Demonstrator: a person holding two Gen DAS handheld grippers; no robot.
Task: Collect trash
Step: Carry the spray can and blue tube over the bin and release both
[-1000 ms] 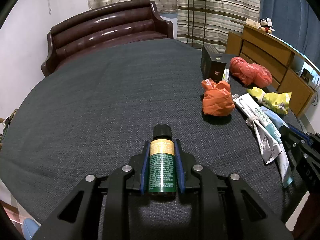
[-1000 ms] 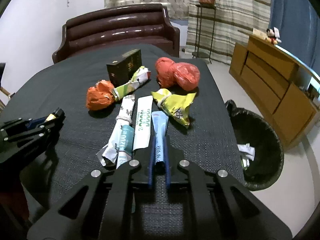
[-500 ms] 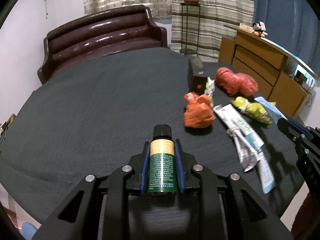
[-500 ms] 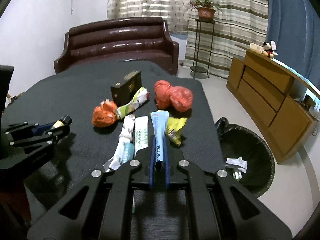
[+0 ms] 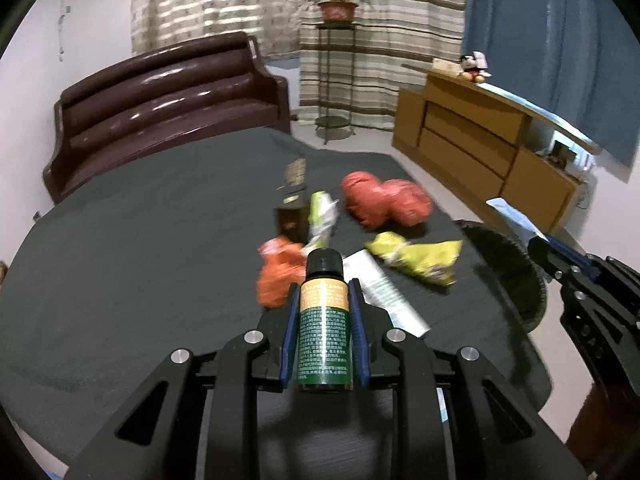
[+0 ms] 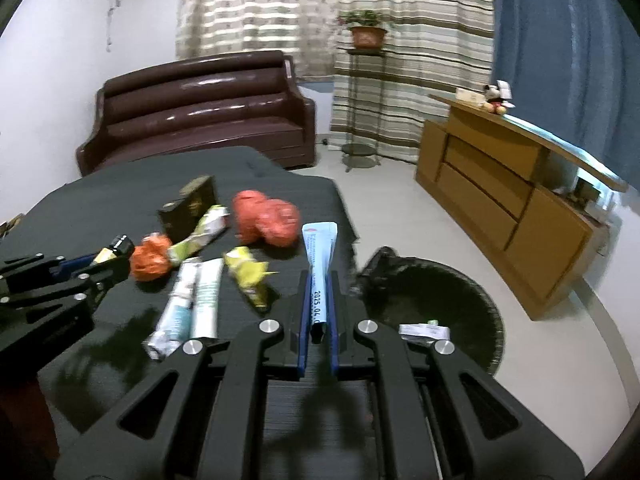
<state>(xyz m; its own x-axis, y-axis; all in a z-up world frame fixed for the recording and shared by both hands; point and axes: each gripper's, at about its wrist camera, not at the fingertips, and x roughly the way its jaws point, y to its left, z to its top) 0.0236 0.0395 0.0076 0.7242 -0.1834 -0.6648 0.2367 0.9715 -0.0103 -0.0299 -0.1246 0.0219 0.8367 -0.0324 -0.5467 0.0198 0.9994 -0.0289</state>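
My left gripper (image 5: 324, 296) is shut on a small green bottle (image 5: 324, 336) with a black cap, held above the dark table (image 5: 140, 248). My right gripper (image 6: 319, 280) is shut on a flat blue and white tube (image 6: 320, 256), lifted above the table's right edge; it also shows in the left wrist view (image 5: 514, 216). A black trash bin (image 6: 436, 304) stands on the floor right of the table, with a wrapper inside. On the table lie an orange bag (image 6: 150, 262), a red bag (image 6: 268, 218), a yellow wrapper (image 6: 250, 274), white tubes (image 6: 188, 304) and a dark box (image 6: 188, 206).
A brown sofa (image 6: 200, 116) stands behind the table. A wooden cabinet (image 6: 512, 204) lines the right wall, with a plant stand (image 6: 362, 100) by the curtains. Bare floor lies between the bin and the cabinet.
Both grippers have risen and swung right with their loads. The blue tube has come up off the table. The bin now shows close under the right gripper.
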